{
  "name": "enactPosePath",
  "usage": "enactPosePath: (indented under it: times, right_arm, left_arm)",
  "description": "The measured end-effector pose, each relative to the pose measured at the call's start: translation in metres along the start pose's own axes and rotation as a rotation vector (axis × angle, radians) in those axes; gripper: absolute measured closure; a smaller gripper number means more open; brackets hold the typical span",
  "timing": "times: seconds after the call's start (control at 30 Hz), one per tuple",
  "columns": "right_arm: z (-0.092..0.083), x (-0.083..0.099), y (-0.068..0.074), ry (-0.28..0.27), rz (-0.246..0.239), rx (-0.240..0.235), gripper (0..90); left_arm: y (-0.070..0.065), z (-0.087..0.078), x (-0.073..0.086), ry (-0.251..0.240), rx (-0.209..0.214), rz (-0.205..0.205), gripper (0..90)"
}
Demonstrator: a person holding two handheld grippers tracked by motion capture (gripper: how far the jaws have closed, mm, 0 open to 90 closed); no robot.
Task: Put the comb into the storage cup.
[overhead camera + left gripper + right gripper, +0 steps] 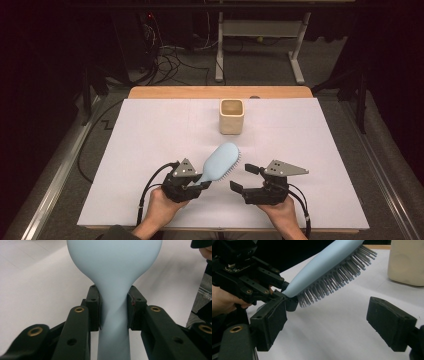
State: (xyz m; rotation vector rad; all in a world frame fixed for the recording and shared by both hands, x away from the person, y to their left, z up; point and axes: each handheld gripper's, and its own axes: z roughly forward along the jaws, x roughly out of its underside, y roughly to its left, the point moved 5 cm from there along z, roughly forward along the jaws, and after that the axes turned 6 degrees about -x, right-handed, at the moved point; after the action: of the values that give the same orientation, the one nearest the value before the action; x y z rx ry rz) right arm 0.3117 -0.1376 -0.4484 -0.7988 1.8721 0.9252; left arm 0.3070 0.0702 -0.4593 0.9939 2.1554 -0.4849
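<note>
A pale blue hairbrush (220, 162) is held off the table, head slanting up toward the far right, bristles facing down and right. My left gripper (196, 184) is shut on its handle; in the left gripper view the pads (96, 307) press both sides of the narrow handle (113, 315). My right gripper (241, 178) stands open just right of the brush, with nothing between its wide-apart jaws. In the right gripper view the brush (329, 267) rises above the left pad (272, 322), with the bristles (337, 277) pointing down.
A beige square cup (232, 116) stands upright at the far middle of the white table sheet (150, 130); it also shows as the cup (407, 262) at the top right. Cables and desk legs lie on the floor beyond the table.
</note>
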Motion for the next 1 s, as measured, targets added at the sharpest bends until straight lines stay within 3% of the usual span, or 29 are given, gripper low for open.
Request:
enactPosePath:
  times: [1.0]
  right_arm:
    - [0.033,-0.003,0.001,0.046,0.09,-0.038,15.9]
  left_arm:
    - [-0.011,0.009,-0.005,-0.004,-0.003,0.034,69.0]
